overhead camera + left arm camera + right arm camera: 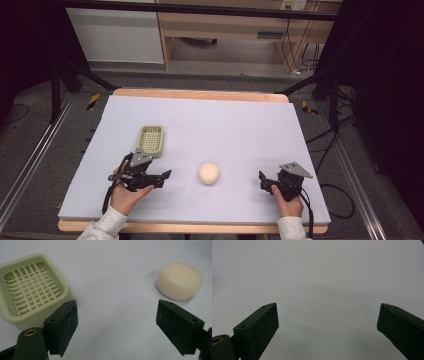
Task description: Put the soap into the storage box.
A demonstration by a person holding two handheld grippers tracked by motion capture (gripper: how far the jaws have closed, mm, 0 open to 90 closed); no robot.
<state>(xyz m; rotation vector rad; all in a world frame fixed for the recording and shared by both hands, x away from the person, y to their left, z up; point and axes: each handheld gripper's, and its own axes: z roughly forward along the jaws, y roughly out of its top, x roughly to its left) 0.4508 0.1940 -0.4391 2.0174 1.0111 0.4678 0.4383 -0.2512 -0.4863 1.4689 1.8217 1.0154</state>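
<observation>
Both tongs (117, 322) agape (low, empty)

This looks like a lab or recording room set up for handling trials, not a home. A wooden table (200, 94) carries a plain pale lilac sheet (225, 130) that covers nearly its whole top, leaving bare wood along the far and near edges. Black frame struts (65, 75) stand at both far corners, and metal rails (30, 160) run along the grey floor on either side. Cables (325, 145) trail over the floor at the right. Beyond the far edge stands light wooden furniture (225, 25) with more wiring.
</observation>
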